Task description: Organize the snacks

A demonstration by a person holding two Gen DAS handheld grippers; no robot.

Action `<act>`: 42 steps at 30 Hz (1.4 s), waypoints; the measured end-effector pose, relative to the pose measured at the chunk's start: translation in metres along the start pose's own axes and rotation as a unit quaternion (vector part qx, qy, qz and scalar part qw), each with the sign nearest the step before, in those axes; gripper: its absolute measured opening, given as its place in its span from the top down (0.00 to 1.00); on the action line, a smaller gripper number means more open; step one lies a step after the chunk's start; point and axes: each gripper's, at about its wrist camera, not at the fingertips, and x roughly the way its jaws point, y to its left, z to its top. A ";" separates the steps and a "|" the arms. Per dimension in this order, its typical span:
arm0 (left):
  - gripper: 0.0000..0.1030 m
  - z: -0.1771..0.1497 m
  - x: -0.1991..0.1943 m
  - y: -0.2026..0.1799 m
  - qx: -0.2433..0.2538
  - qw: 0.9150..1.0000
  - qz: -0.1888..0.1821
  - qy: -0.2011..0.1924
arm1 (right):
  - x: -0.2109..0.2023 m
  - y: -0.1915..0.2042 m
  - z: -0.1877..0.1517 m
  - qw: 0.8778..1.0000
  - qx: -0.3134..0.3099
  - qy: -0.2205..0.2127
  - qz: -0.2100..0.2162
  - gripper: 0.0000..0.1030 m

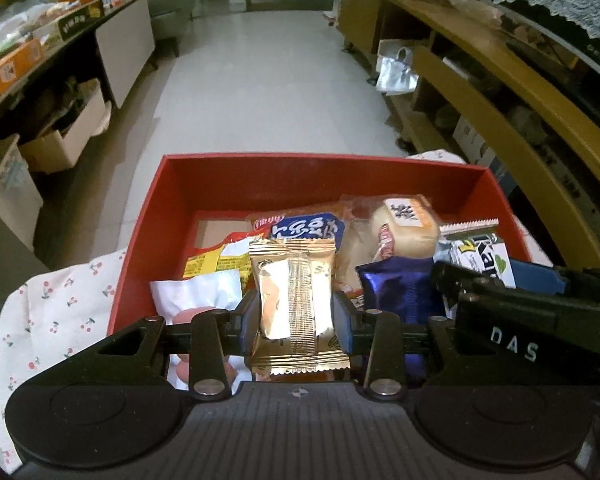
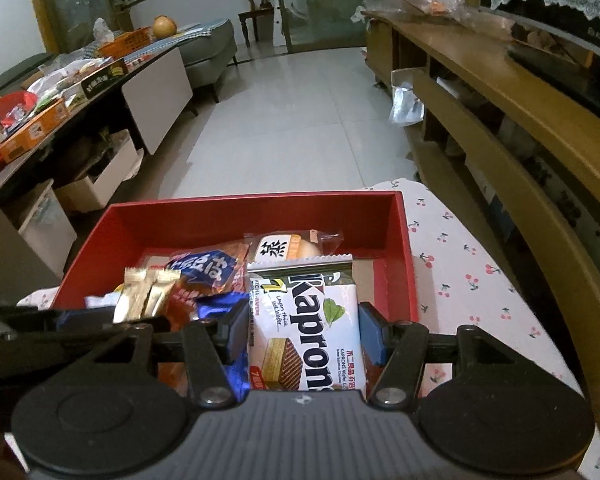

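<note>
A red box (image 1: 228,178) (image 2: 204,216) holds several snack packets. My left gripper (image 1: 296,320) is shut on a gold foil packet (image 1: 294,300), held upright over the box's near side; the packet also shows in the right wrist view (image 2: 146,294). My right gripper (image 2: 304,336) is shut on a white Kaprons wafer pack (image 2: 306,328), seen at the right in the left wrist view (image 1: 480,252). A wrapped bun (image 1: 404,228) (image 2: 284,248), a blue-label packet (image 1: 308,228) (image 2: 204,266), a dark blue foil packet (image 1: 400,288) (image 2: 220,304) and a white packet (image 1: 200,294) lie in the box.
The box sits on a cherry-print cloth (image 1: 60,308) (image 2: 468,276). A low table with boxes and a fruit (image 1: 40,44) (image 2: 60,92) stands at left. Wooden shelving (image 1: 500,92) (image 2: 520,112) runs along the right. Tiled floor (image 1: 268,88) lies beyond.
</note>
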 end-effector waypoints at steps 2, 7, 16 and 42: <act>0.55 -0.001 0.004 0.002 -0.002 1.000 0.002 0.006 | 0.006 0.000 0.001 1.000 0.005 0.000 0.002 0.30; 0.53 -0.001 0.005 0.006 -0.010 1.000 -0.001 0.010 | 0.008 0.002 0.002 1.000 0.000 -0.007 -0.001 0.30; 0.33 0.002 -0.004 0.013 -0.022 1.000 0.006 0.002 | 0.000 -0.001 0.008 1.000 0.011 -0.015 0.003 0.22; 0.00 -0.050 -0.073 0.012 -0.006 0.996 0.079 -0.050 | -0.093 0.004 -0.050 1.000 0.001 -0.029 -0.011 0.16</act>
